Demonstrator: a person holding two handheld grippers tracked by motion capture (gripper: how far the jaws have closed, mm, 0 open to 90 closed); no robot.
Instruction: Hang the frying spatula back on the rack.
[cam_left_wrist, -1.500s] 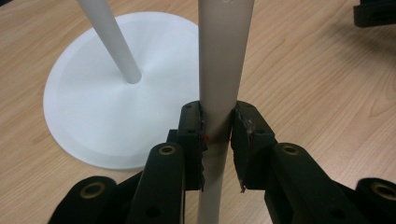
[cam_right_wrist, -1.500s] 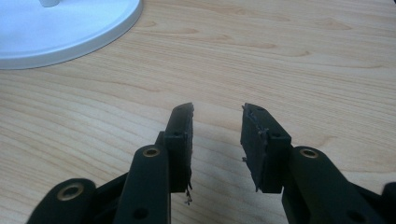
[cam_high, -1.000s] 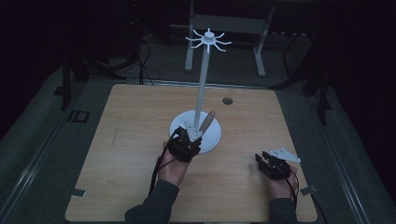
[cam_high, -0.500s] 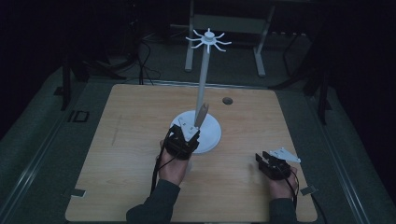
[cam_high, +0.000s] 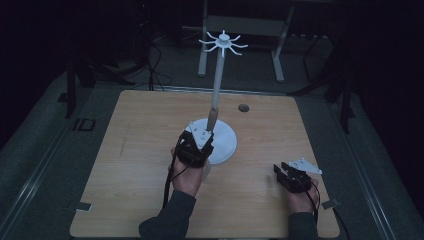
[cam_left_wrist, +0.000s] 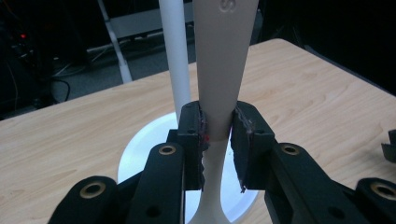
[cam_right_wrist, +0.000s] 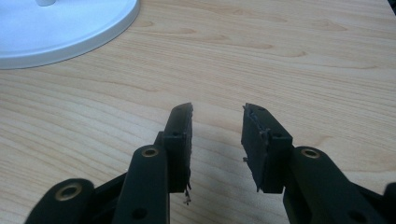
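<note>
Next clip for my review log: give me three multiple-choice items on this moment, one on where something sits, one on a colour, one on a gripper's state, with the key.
1. Where does the stand's round base sit?
A. near the table's middle
B. at the far left corner
C. on the floor

2. What colour is the stand's pole?
A. red
B. white
C. black

3. What is the left gripper doing?
A. resting open on the table
B. gripping the pole
C. clamping a pale utensil handle

Key: 1 A, the high view shows the base mid-table; 2 B, the pole is white in both views; 3 C, its jaws press the handle's narrow part beside the pole, while the right gripper is open above the wooden table.
</note>
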